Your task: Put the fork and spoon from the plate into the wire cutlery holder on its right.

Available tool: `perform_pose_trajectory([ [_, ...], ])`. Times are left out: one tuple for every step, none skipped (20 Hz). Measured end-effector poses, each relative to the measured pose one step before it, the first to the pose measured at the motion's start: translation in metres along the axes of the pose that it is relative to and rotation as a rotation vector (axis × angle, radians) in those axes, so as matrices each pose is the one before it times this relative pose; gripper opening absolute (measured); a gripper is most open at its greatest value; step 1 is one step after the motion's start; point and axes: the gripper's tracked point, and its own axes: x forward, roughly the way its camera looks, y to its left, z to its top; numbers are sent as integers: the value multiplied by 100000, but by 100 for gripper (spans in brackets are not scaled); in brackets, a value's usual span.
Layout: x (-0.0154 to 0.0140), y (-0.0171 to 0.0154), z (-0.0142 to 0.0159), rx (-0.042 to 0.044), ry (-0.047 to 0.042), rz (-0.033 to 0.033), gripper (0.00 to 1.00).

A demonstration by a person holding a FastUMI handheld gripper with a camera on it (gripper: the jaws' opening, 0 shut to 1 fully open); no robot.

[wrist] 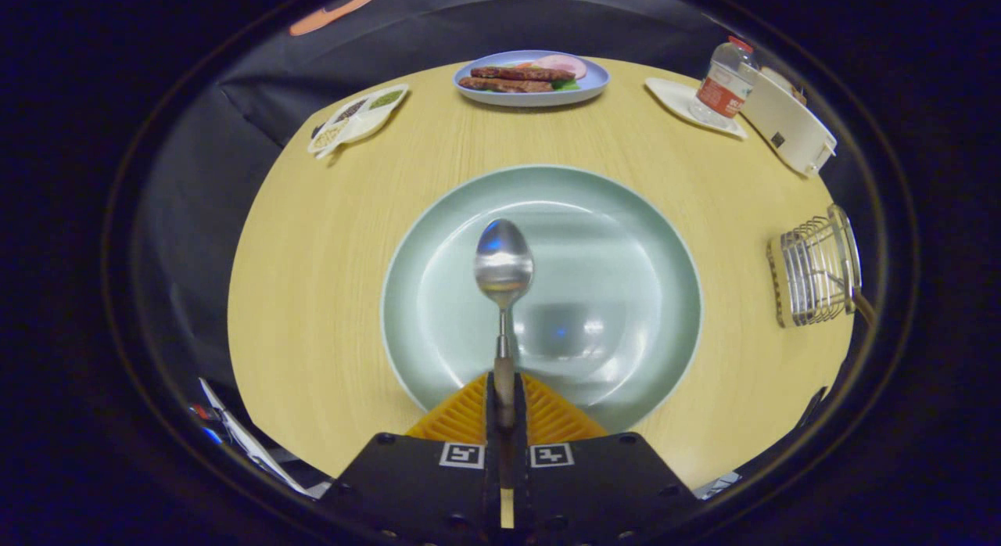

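My gripper is shut on the wooden handle of a spoon. The spoon's metal bowl points straight ahead of the fingers and hangs over the pale green plate. Nothing else lies on the plate. The wire cutlery holder stands on the table to the plate's right, near the table edge; a brown handle sticks out of it at its near right side. I cannot tell which utensil that handle belongs to.
Beyond the plate lies a blue plate of food. A divided white dish sits at the far left. At the far right stand a water bottle on a white saucer and a white box.
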Motion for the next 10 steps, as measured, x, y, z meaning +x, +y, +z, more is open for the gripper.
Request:
perform_pose_trajectory([
  [-606, -300, 108, -27, 829, 544, 1],
  [-380, -269, -54, -111, 339, 469, 1],
  [-490, -469, 68, -243, -518, -142, 1],
  [-550, -541, 82, -102, -440, -651, 1],
  [-639, -406, 16, -242, 77, 69, 1],
  [-642, -264, 1, -234, 314, 834, 1],
  [-628, -226, 157, -604, 19, 926, 1],
  [-626, -389, 221, -686, -428, 471, 1],
  [-676, -501, 214, -1053, -441, 7, 1],
  [-793, -456, 229, -847, -495, 318, 1],
])
